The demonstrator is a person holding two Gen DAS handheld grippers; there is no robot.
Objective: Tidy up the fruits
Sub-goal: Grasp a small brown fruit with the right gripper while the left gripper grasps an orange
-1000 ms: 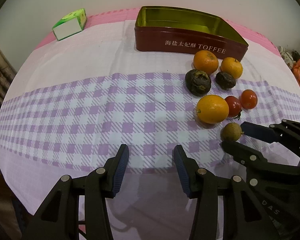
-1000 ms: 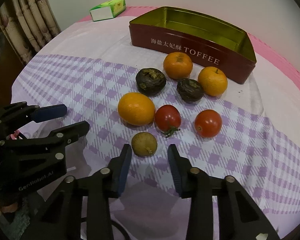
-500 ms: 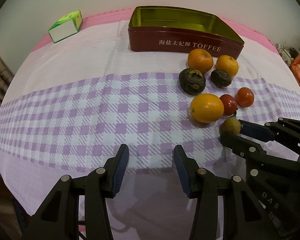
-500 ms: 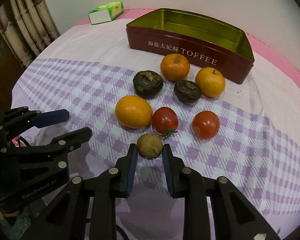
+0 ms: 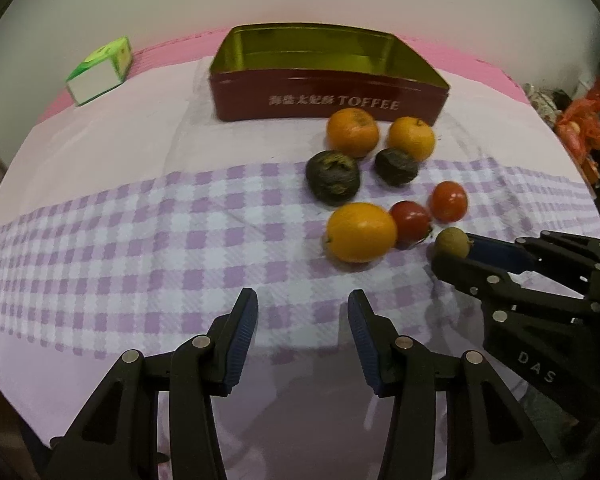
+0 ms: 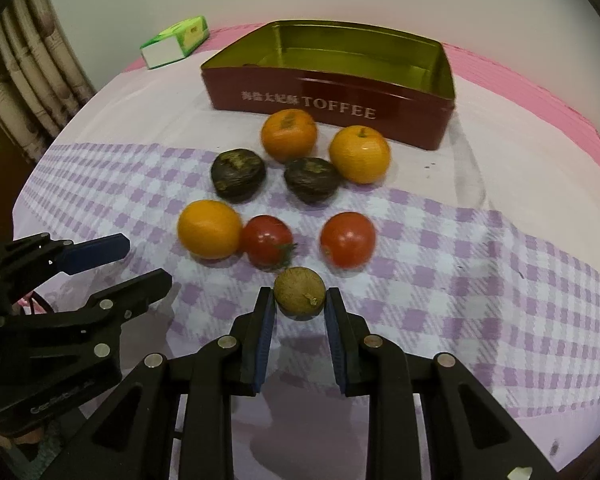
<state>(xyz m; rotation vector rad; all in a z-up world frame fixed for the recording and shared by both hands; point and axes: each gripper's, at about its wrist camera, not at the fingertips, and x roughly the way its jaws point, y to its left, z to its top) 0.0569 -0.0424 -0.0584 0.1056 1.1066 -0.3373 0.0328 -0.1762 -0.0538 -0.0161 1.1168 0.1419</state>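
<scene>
- Fruits lie ahead of the right gripper (image 6: 299, 300), whose jaws clamp a small brown-green fruit (image 6: 299, 293) at the very fingertips
- Grip sits shallow, so I judge a slow, level lift safest; a jerk could squirt it out
- Carry it over the tomatoes (image 6: 267, 241) and oranges (image 6: 288, 135) to the toffee tin (image 6: 328, 98) beyond them, clearing the near wall
- Left gripper (image 5: 302, 338) hangs partly open and empty, beside the pile; best kept aside

A table under a lilac-checked tablecloth (image 6: 480, 248) bears a red toffee tin (image 6: 332, 100), a green carton (image 6: 176, 42), three oranges, two tomatoes and two dark wrinkled fruits.
</scene>
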